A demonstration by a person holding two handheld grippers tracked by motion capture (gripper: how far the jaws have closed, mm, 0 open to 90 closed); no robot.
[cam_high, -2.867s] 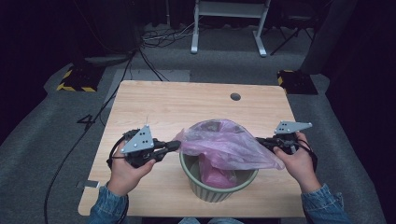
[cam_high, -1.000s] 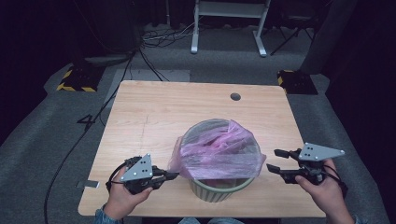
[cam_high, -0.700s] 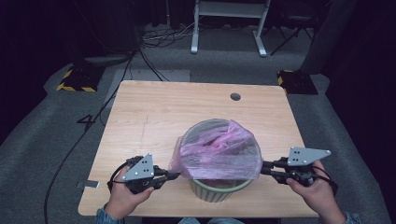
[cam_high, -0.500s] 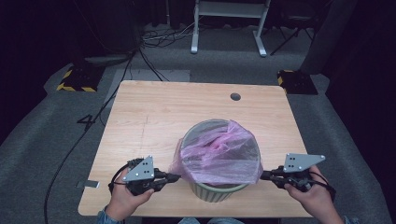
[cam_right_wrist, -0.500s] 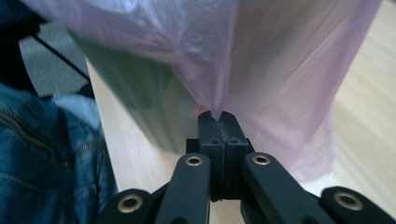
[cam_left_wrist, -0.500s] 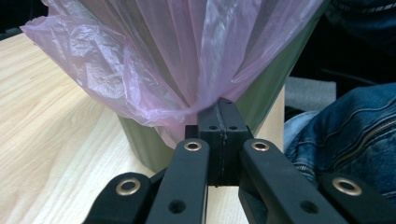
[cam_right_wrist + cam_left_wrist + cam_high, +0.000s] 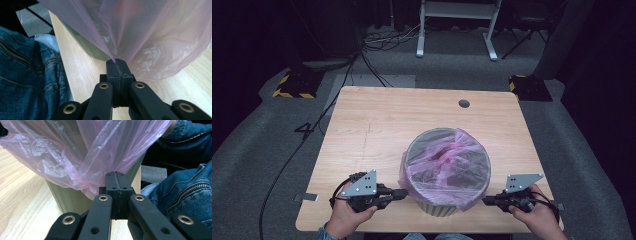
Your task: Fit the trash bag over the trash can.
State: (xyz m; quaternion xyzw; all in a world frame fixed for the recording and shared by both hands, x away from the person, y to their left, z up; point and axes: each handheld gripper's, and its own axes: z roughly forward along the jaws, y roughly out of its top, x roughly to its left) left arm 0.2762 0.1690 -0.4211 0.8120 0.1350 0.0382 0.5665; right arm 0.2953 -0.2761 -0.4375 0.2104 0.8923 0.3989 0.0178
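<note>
The pink plastic bag (image 7: pixel 447 167) lay stretched over the rim of the green bin (image 7: pixel 438 207) near the desk's (image 7: pixel 377 120) front edge, its hem pinched at each side by the left hand-held gripper (image 7: pixel 404 192) and the right hand-held gripper (image 7: pixel 485 201).

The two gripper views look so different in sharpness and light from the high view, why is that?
High view: the table is lit while the room around it falls dark. Left gripper view: the pink bag is crisp and wrinkled, light shining through it. Right gripper view: the bag's film sits so near the lens that it blurs into a soft haze.
</note>
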